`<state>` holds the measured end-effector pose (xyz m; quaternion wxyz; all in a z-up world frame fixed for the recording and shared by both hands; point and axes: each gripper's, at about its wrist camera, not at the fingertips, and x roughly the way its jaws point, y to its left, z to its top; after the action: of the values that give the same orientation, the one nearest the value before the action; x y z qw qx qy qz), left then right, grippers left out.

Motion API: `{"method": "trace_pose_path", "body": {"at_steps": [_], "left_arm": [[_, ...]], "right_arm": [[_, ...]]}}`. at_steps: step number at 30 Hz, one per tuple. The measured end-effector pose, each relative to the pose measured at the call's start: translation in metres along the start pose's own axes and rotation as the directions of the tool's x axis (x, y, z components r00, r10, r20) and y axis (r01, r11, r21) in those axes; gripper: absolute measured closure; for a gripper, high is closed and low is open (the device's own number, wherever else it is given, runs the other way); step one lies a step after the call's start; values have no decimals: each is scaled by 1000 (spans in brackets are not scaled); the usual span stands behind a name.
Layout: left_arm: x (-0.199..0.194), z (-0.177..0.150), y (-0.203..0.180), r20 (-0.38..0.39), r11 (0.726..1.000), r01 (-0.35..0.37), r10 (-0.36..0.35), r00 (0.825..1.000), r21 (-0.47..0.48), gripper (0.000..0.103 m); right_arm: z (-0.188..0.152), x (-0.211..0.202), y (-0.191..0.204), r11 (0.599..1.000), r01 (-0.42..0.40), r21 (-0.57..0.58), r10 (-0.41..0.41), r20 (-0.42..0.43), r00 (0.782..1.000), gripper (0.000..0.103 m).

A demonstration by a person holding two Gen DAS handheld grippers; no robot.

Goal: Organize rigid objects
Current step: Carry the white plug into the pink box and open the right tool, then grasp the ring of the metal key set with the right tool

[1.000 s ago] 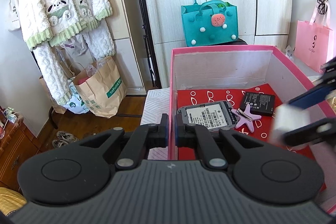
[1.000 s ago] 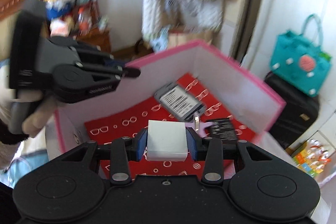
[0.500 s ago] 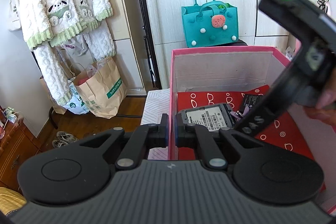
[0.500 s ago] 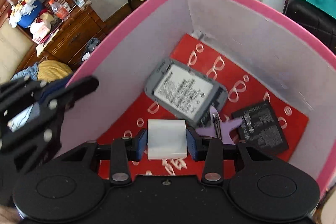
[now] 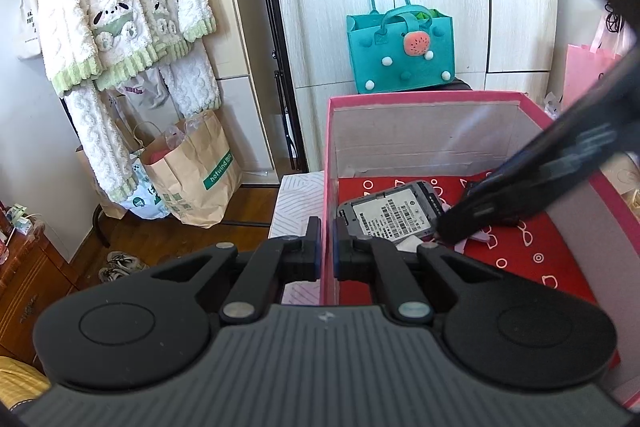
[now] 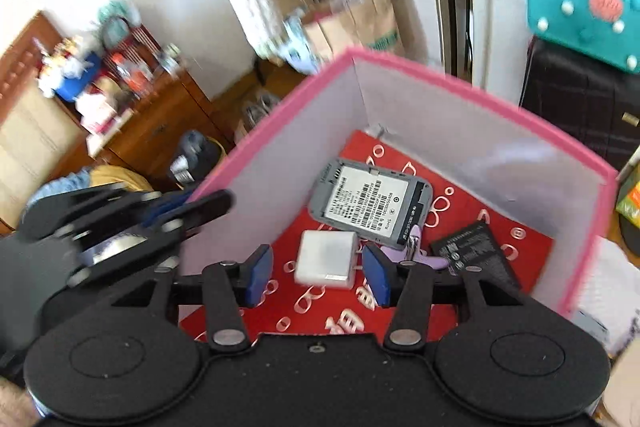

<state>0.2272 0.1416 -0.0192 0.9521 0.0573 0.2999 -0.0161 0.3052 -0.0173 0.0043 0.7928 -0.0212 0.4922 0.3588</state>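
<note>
A pink box (image 6: 472, 89) with a red patterned floor holds a grey device (image 6: 370, 203), a black battery (image 6: 476, 255), a purple star clip (image 6: 416, 255) and a white charger cube (image 6: 326, 259). My right gripper (image 6: 318, 275) is open, its blue pads either side of the cube, which lies free on the floor. My left gripper (image 5: 327, 247) is shut on the box's pink left wall (image 5: 329, 163). The right gripper's arm (image 5: 540, 179) reaches into the box in the left wrist view, where the grey device (image 5: 392, 215) also shows.
A teal felt bag (image 5: 400, 55) stands behind the box by white wardrobe doors. A pink paper bag (image 5: 588, 71) is at the right. Paper bags (image 5: 192, 171) and hanging robes are at the left. A wooden dresser (image 6: 132, 123) stands beyond the box.
My right gripper lowered into the box, opened and let go of the white cube, which now lies on the red floor. My left gripper has stayed on the wall.
</note>
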Motion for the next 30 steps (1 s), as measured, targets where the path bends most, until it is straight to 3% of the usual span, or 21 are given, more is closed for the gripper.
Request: {"method": "trace_pose_path", "body": {"at_steps": [7, 13, 16, 19, 21, 27, 30], "left_arm": [[-1, -2, -2, 4, 1000, -9, 9, 1000, 13, 99], [-1, -2, -1, 4, 1000, -10, 10, 1000, 13, 99], [-2, -3, -2, 10, 1000, -10, 10, 1000, 10, 99], [-3, -4, -2, 13, 1000, -9, 8, 1000, 8, 99], [-3, -4, -3, 13, 1000, -9, 9, 1000, 8, 99], [0, -2, -3, 20, 1000, -4, 4, 1000, -1, 99], [-1, -2, -4, 21, 1000, -8, 8, 1000, 1, 99]], "right_arm": [[-45, -78, -9, 999, 32, 23, -35, 149, 988, 45], [-101, -118, -26, 991, 120, 61, -131, 233, 963, 45], [-128, -115, -30, 972, 218, 86, -232, 235, 944, 45], [-157, -103, -35, 926, 356, 122, -376, 252, 892, 44], [-177, -92, -37, 903, 407, 133, -429, 269, 862, 44], [-220, -73, -55, 907, 336, 255, -408, 325, 854, 44], [-231, -66, -53, 908, 338, 247, -406, 325, 854, 45]]}}
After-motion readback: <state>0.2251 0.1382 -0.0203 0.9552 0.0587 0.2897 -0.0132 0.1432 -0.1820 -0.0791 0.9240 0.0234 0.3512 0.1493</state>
